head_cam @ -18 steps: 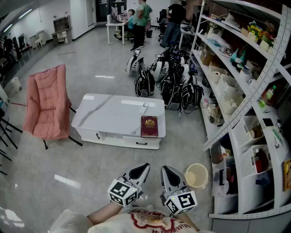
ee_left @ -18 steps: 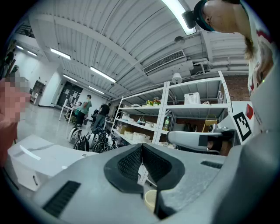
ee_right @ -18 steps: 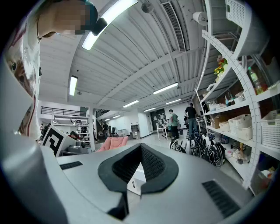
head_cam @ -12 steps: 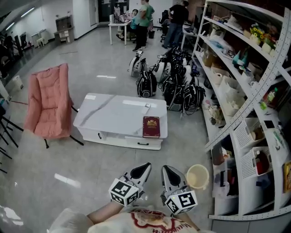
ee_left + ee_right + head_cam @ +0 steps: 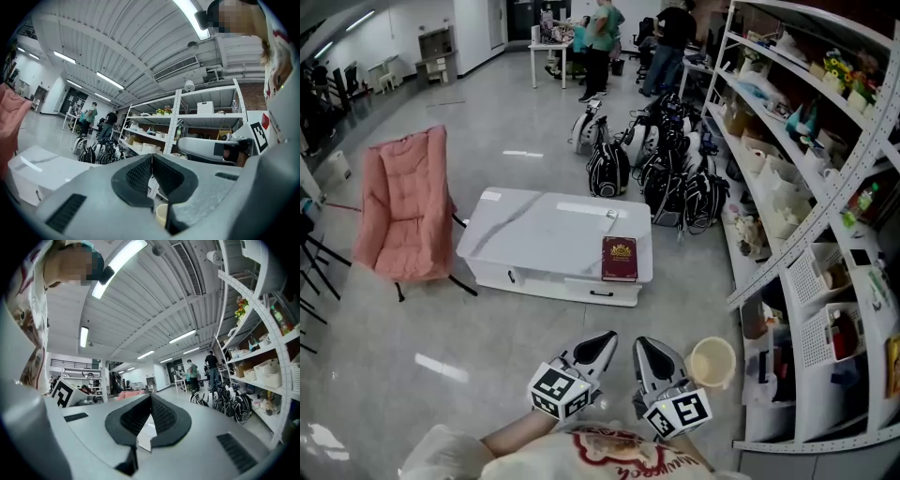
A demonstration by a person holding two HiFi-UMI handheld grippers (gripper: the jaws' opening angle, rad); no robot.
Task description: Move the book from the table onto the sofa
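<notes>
The maroon book (image 5: 620, 259) lay flat near the right end of the low white table (image 5: 534, 234), close to the table's front edge, with its gold-stamped cover facing up. Left of the table, and apart from it, stood the pink cushioned sofa (image 5: 403, 206) on its thin dark legs, with nothing on its seat. Both tools were held close to the person's body at the bottom of the head view, well apart from the book and the table. The left gripper (image 5: 602, 339) had its jaws fully together, the ribbed black pads (image 5: 140, 176) meeting along a single line with nothing between them. The right gripper (image 5: 645, 347) was likewise closed and empty, its pads (image 5: 161, 416) pressed against each other. The two grippers sat side by side, pointing roughly towards the table. A cream bucket (image 5: 712, 362) stood on the floor just right of the right gripper, beside the white shelving (image 5: 806, 187). Beyond the table a cluster of black and white bags (image 5: 666, 169) lay on the floor, and people (image 5: 600, 37) stood at the far end of the room
</notes>
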